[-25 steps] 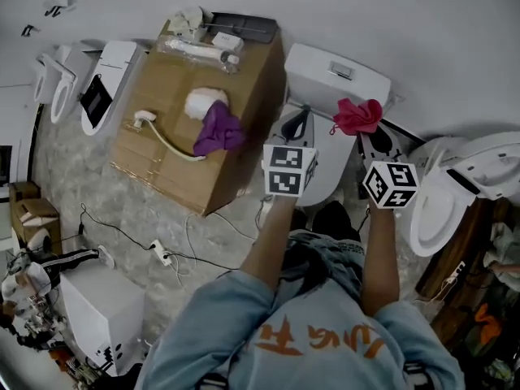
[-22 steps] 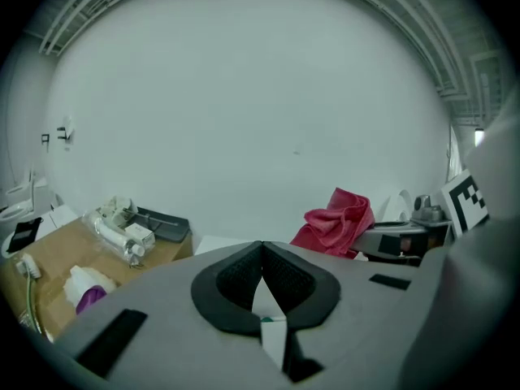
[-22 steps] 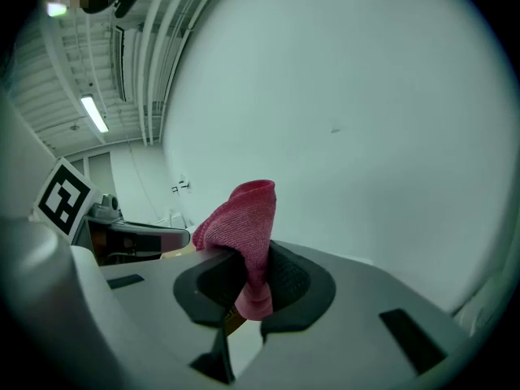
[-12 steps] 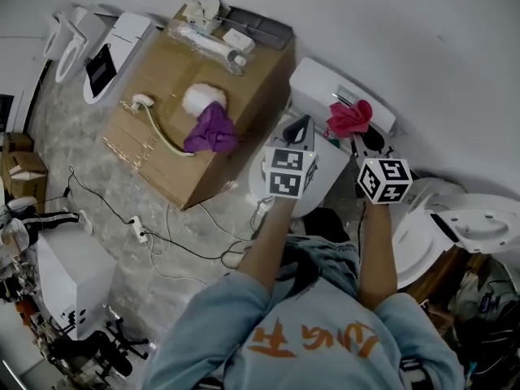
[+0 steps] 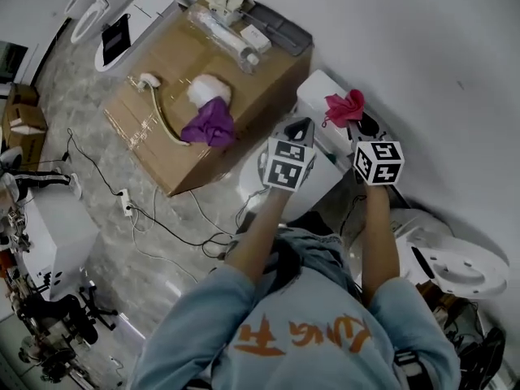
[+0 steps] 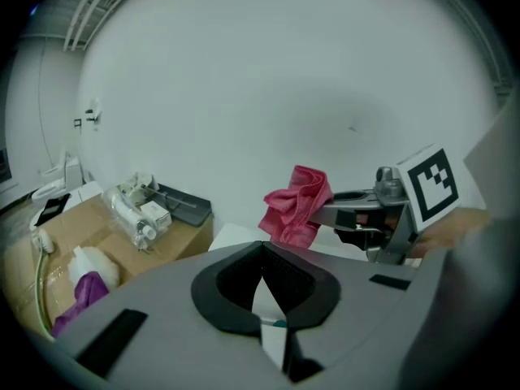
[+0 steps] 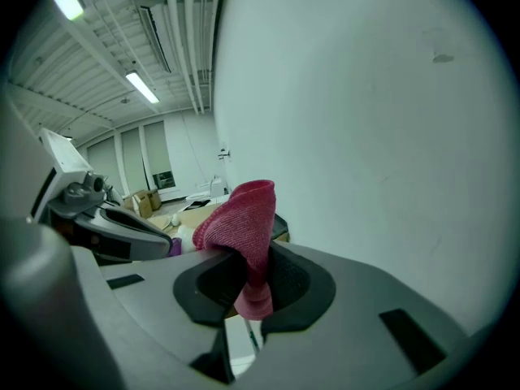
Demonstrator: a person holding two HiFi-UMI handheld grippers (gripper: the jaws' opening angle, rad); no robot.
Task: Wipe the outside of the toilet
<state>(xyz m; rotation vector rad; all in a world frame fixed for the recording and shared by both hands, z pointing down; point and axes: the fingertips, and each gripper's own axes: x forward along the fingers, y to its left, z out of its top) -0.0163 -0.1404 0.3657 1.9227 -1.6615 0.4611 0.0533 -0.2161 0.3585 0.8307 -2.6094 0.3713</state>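
The white toilet (image 5: 321, 185) stands against the wall, its tank (image 5: 318, 94) beside the cardboard box. My right gripper (image 5: 357, 125) is shut on a pink cloth (image 5: 344, 106) and holds it in the air above the tank's right end. In the right gripper view the cloth (image 7: 242, 218) bunches up out of the right gripper (image 7: 248, 287), close to the wall. My left gripper (image 5: 298, 127) hovers over the toilet lid just left of it, shut and with nothing in it. The left gripper view shows its own tips (image 6: 262, 246) meeting, the cloth (image 6: 296, 205) and the tank (image 6: 236, 236) beyond.
A cardboard box (image 5: 175, 149) left of the toilet carries a purple cloth (image 5: 210, 124), a white puff (image 5: 209, 89), a hose (image 5: 158, 112) and packaged parts (image 5: 231, 35). More toilets stand at the right (image 5: 455, 262) and far left (image 5: 122, 23). Cables (image 5: 154, 218) lie on the floor.
The head view has swung, so the scene sits further left and tilted. Both grippers have edged toward the tank, and the pink cloth is still in the right one.
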